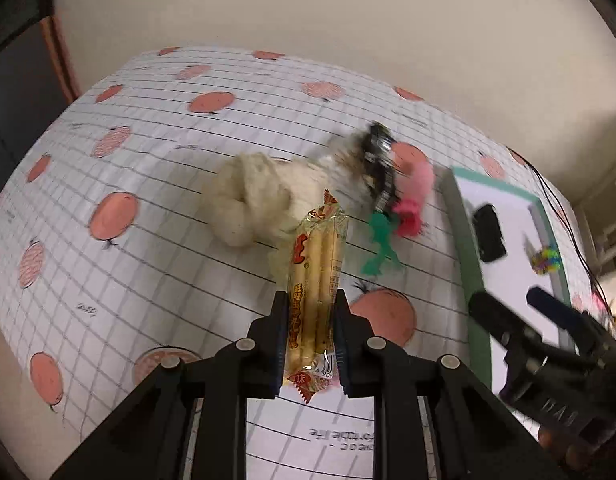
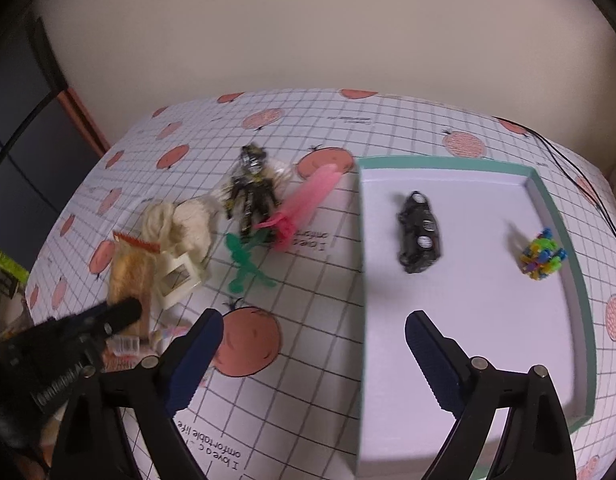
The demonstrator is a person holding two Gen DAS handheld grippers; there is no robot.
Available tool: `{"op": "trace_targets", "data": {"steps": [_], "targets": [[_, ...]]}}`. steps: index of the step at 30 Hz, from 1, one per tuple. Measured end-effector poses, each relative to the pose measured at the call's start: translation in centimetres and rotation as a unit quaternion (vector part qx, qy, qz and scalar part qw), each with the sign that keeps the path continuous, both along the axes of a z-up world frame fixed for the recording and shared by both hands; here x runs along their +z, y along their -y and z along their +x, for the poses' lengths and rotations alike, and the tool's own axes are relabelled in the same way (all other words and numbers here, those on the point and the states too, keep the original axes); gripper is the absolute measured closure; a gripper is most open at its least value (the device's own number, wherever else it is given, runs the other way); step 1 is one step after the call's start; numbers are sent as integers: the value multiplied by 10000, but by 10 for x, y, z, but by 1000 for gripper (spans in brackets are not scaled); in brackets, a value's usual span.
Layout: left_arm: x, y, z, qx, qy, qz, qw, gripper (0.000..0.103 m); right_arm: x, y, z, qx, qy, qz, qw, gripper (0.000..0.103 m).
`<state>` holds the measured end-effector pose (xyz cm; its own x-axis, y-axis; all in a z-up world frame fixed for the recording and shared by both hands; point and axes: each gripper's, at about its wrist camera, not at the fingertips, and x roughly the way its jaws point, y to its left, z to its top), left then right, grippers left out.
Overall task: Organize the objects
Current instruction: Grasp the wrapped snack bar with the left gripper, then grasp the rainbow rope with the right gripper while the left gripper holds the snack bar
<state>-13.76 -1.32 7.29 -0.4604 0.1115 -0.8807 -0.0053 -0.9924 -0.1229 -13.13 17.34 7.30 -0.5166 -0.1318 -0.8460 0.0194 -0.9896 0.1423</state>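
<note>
Left gripper (image 1: 311, 334) is clamped on a snack packet (image 1: 313, 300) of long biscuit sticks in clear yellow-orange wrap, gripped low so it sticks forward above the surface (image 1: 148, 184), probably for carrying to the tray (image 2: 459, 320). Right gripper (image 2: 313, 354) is spread wide and holds nothing, hanging over the tray's near edge. Tray already has a black toy car (image 2: 419, 232) and a multicolour ball (image 2: 541, 254).

left tongs (image 1: 310, 316) clamp snack pack (image 1: 313, 292) (upright) | yarn (image 1: 248, 200) beyond | tray (image 1: 463, 248) right | tabletop (image 1: 148, 184)
</note>
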Motion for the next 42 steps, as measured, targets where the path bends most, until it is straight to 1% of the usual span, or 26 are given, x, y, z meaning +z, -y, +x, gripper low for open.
{"op": "trace_targets", "data": {"steps": [2,4,8,11,13,17,23,25,28,29,31,33,36,42], "targets": [[1,6,-1,95,-26,32,9999,81,-2,8,-1,113,39,38,9999,10],[0,11,-2,171,-14,112,9998,81,-6,17,-1,257,110,98,9996,13],[-2,24,-1,555,54,96,9984,81,-17,40,-3,569,315,220,9976,14],[-9,32,-2,721,211,152,9971,81,-25,57,-3,835,487,385,9946,15],[-13,35,-2,820,304,79,9961,81,-30,67,-3,976,590,407,9926,16],[-20,43,0,1026,448,63,9937,81,-43,81,-3,1103,826,546,9890,21],[-25,50,-1,1095,524,113,9925,81,-54,94,-2,1317,1037,668,9836,34],[-26,50,-2,1085,543,124,9925,81,-57,96,0,1368,1100,708,9819,47],[-27,48,-1,1068,566,134,9926,81,-61,96,3,1405,1206,751,9798,60],[-27,48,-1,1070,572,144,9925,81,-61,95,3,1407,1209,786,9795,63],[-28,48,-2,1065,582,152,9925,81,-61,92,4,1367,1215,810,9798,79],[-27,47,-1,1073,583,148,9924,81,-60,88,4,1317,1233,754,9807,87],[-28,47,-1,1073,593,147,9923,81,-60,82,6,1292,1251,703,9812,91],[-29,46,-1,1050,605,132,9925,81,-56,73,10,1240,1183,663,9830,91]]}}
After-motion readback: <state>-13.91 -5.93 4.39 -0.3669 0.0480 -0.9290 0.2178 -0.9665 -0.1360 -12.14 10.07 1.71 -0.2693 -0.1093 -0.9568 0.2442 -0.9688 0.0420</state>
